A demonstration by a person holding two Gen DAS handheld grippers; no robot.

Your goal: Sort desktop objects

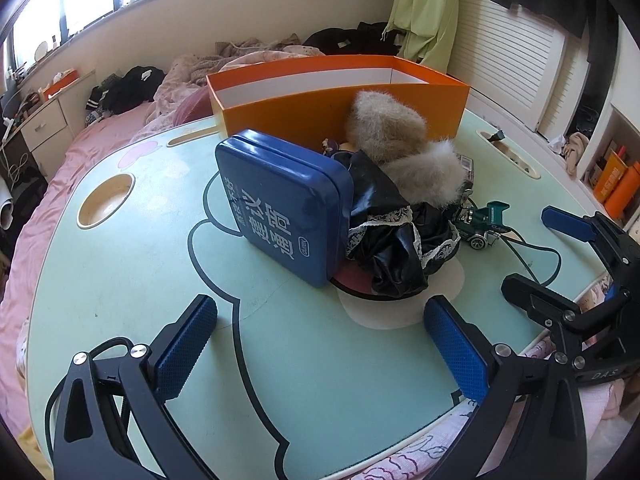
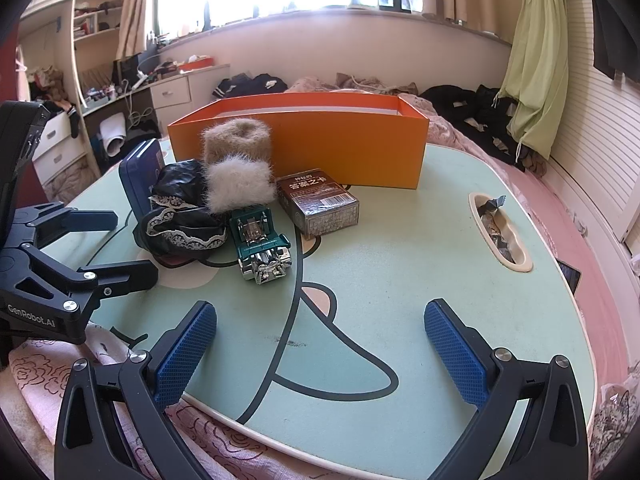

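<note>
Clutter sits mid-table (image 2: pixel 400 260): a blue rectangular tin (image 1: pixel 282 208) propped on edge against black lace-trimmed fabric (image 1: pixel 394 240), near a green toy car (image 2: pixel 262 250), before an orange cardboard box (image 2: pixel 312 140). Left gripper (image 1: pixel 320 350) and right gripper (image 2: pixel 320 350) both gape wide, holding nothing.

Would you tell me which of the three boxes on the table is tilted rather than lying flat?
The blue tin: it leans on the black cloth, while the orange box and brown card box sit flat.
</note>
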